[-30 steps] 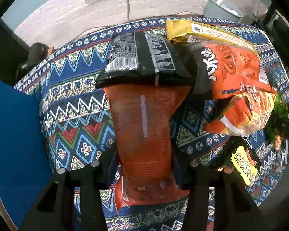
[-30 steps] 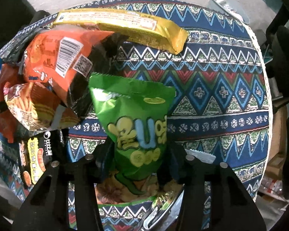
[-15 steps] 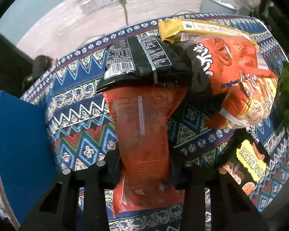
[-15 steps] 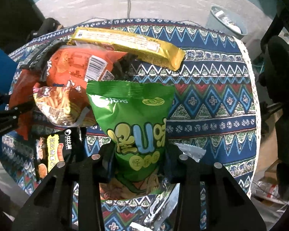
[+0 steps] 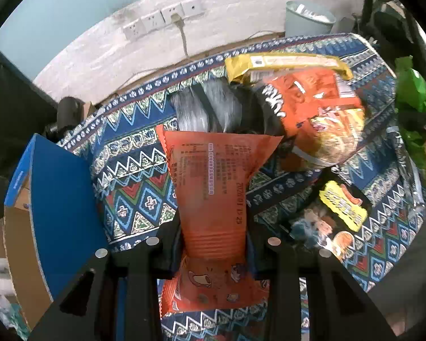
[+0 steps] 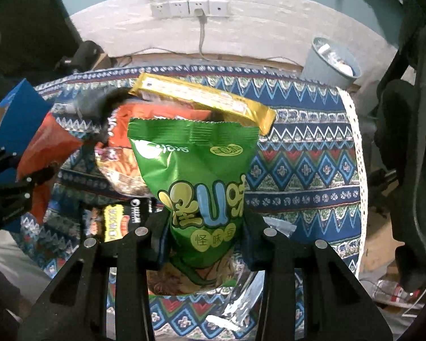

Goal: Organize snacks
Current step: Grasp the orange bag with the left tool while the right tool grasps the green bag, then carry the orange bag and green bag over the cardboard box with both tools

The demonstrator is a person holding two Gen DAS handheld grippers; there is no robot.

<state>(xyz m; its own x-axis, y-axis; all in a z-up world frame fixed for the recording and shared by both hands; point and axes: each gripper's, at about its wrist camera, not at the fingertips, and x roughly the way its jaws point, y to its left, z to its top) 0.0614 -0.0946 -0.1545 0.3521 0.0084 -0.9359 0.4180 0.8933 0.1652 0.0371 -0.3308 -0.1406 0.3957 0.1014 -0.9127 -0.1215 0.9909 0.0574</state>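
Both jaws clamped tight — left gripper (image 5: 213, 244) on the orange packet (image 5: 213, 193), right gripper (image 6: 203, 233) on the green bag (image 6: 196, 176), each above the patterned tablecloth (image 6: 298, 170) — so lift steadily, clearing the pile.

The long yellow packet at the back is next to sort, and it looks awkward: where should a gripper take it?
Grip the yellow packet across its narrow width near the free right end, coming from above. That end overhangs the tablecloth; the left end rests on the orange bag.
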